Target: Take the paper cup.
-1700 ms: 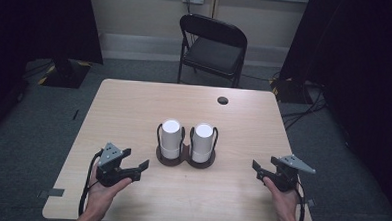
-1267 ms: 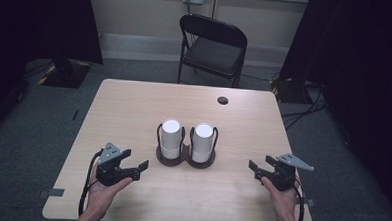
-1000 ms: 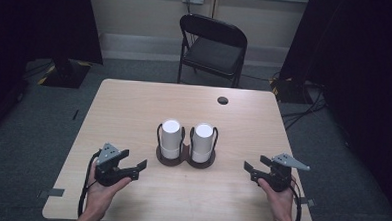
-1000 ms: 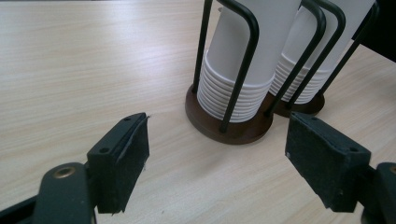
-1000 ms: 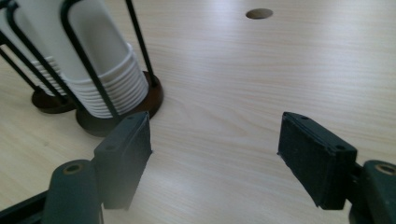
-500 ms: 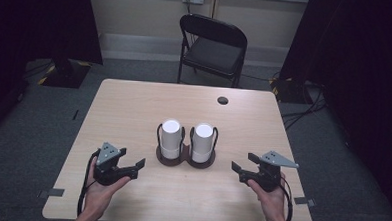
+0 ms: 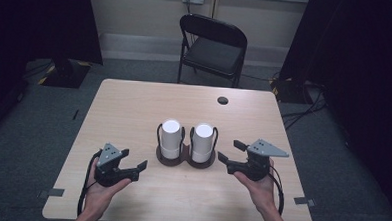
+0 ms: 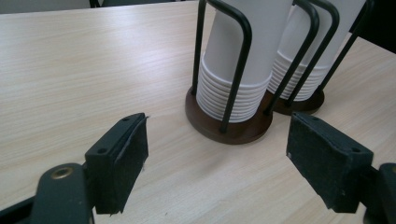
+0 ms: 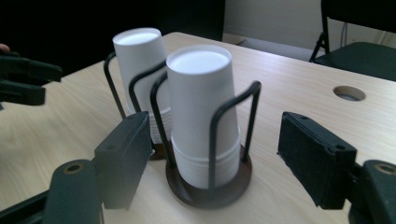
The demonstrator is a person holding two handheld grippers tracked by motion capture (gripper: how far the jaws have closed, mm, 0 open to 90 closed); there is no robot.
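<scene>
Two stacks of upturned white paper cups stand side by side at the table's middle, each in a black wire holder on a round brown base: the left stack (image 7: 171, 138) and the right stack (image 7: 202, 141). My left gripper (image 7: 133, 159) is open, low over the table, a short way left of the left stack (image 8: 238, 60), with nothing between its jaws. My right gripper (image 7: 231, 150) is open just right of the right stack (image 9: 203, 112), which sits between the lines of its jaws but still ahead of them.
The wooden table (image 7: 134, 108) has a round cable hole (image 7: 223, 100) at the back right. A black folding chair (image 7: 214, 44) stands behind it. In the right gripper view, the other gripper (image 9: 23, 79) shows at the left edge.
My right gripper has moved left and a little forward, closing in on the right cup stack. My left gripper has barely moved.
</scene>
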